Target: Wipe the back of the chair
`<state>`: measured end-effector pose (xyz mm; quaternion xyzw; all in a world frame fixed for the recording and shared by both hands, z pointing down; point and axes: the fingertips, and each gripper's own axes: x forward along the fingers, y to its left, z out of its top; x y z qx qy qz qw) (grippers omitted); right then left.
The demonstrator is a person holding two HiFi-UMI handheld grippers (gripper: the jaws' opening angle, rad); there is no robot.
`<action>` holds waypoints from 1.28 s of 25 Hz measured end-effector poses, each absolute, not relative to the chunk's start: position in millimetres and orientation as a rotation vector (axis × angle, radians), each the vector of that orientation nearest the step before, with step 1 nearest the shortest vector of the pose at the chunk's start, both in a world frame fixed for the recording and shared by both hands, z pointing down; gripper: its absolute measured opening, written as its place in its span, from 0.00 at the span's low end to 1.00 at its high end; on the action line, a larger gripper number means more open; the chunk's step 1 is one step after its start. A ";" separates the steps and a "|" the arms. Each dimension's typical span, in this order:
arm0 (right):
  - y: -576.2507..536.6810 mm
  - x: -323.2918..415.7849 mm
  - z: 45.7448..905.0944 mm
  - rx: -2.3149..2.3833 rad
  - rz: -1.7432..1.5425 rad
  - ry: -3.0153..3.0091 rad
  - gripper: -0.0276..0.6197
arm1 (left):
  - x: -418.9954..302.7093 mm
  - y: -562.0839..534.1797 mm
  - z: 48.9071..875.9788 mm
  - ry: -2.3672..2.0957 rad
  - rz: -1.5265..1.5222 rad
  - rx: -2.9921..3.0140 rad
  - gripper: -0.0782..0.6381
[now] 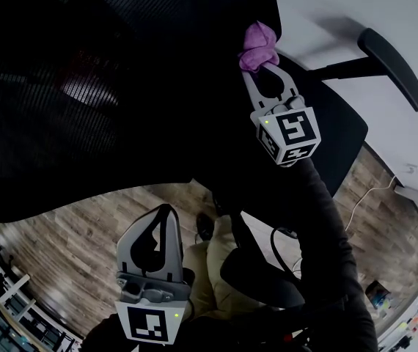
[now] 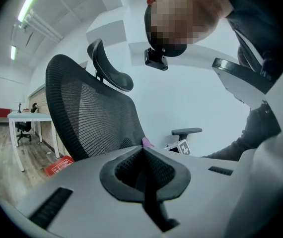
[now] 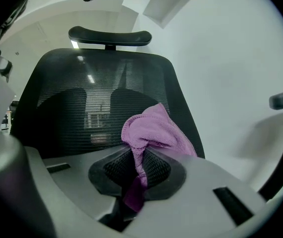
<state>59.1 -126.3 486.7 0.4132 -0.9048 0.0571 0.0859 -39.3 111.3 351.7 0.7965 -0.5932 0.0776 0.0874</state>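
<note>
Right gripper (image 1: 260, 64): jaws pinched on purple cloth (image 1: 259, 44), bunched end forward to serve as wiping pad, at mesh chair back (image 1: 84, 86) near its edge; contact uncertain. Left gripper (image 1: 166, 213): jaws together, nothing between them, low and apart from chair, presumably idle to leave wiping path free.

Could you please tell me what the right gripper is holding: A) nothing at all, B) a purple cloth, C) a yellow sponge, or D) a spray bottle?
B: the right gripper is shut on a purple cloth, which bunches up in front of the chair's mesh back.
</note>
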 end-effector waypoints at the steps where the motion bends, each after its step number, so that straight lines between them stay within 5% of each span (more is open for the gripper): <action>1: -122.5 56.7 486.7 1.224 0.171 -2.700 0.11 | -39.8 113.3 351.4 -1.767 0.231 2.371 0.12; 32: -6.5 -0.1 485.8 0.879 0.157 -2.802 0.11 | -45.9 160.7 347.5 -1.799 0.213 2.360 0.12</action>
